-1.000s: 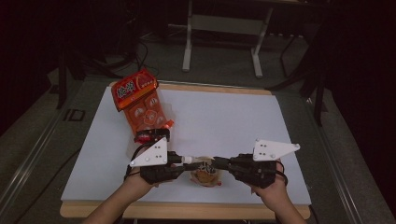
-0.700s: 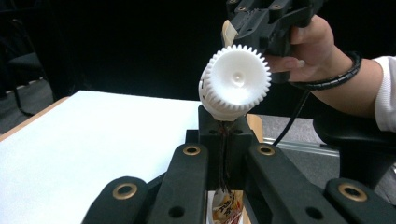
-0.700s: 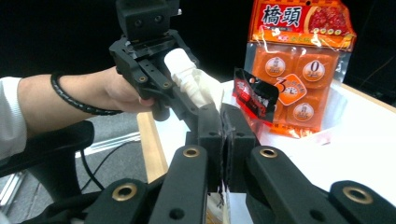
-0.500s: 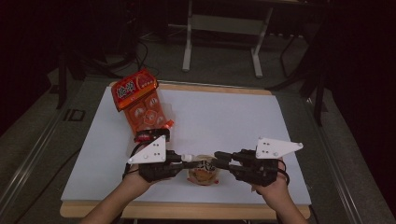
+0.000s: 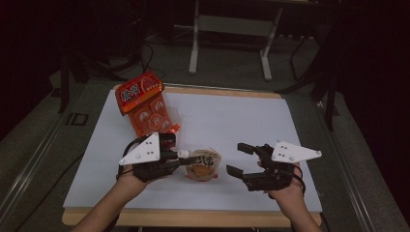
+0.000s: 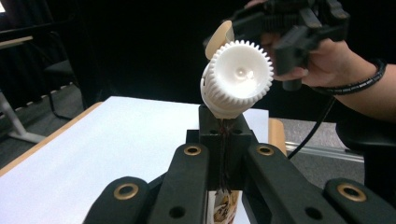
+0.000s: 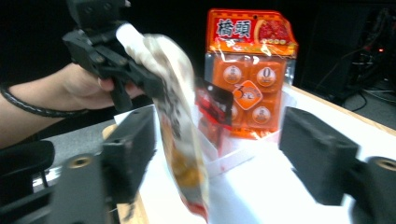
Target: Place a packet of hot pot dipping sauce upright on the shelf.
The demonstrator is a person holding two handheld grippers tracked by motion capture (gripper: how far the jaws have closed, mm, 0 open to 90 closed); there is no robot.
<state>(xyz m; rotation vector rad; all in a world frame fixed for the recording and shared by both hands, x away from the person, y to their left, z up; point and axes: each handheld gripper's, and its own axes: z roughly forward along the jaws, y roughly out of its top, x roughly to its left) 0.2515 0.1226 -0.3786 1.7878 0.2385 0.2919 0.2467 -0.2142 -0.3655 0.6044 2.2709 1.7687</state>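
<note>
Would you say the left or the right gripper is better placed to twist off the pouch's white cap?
Likely the right gripper: its jaws have just opened and stand free beside the pouch, while the left gripper is shut on its neck below the cap.

Pouch (image 5: pixel 203 165) near table (image 5: pixel 241 121) front edge; snack pack (image 5: pixel 144 104) behind-left.

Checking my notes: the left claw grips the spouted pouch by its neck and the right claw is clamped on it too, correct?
Not quite. The left claw does grip the spouted pouch by its neck, but the right claw stands open, apart from the pouch, as the high view shows.
</note>
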